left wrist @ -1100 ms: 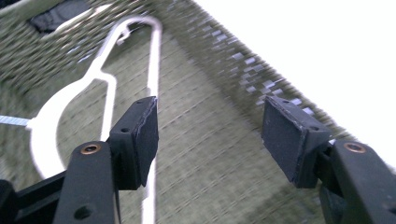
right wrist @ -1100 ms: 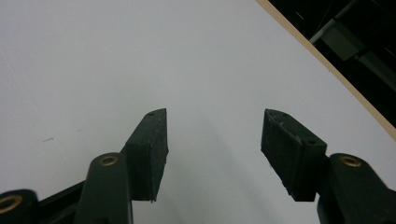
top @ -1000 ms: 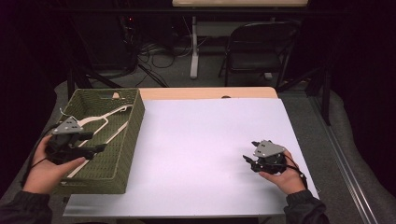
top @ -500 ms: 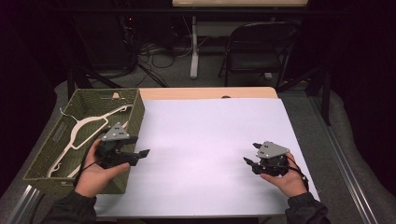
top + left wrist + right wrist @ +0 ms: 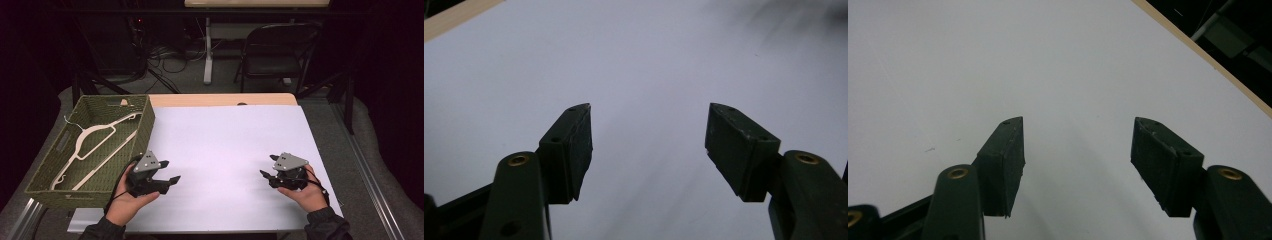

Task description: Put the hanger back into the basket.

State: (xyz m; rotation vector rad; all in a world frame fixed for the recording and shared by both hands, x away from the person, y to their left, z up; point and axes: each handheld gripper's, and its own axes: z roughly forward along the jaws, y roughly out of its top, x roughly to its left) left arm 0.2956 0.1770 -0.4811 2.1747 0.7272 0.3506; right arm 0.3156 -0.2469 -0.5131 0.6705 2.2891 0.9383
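My left gripper (image 5: 171, 170) rests low over the white sheet (image 5: 225, 145), just right of the green woven basket's (image 5: 142, 131) near corner. Its jaws are open and nothing lies between them (image 5: 649, 107). A cream clothes hanger (image 5: 95, 135) lies inside the basket. My right gripper (image 5: 266, 165) sits near the sheet's front right, pointing left. Its jaws have just been opening and now stand wide over bare sheet, with nothing between them (image 5: 1079, 121).
The basket stands at the table's left edge and hangs over it a little. A strip of wooden tabletop (image 5: 225, 99) shows beyond the sheet. A folding chair (image 5: 275, 50) and cables stand on the dark floor behind.
My left gripper has moved right, from the basket's left rim across to the white sheet. The basket, raised on its left side a second ago, now lies flat. The right hand has kept still.
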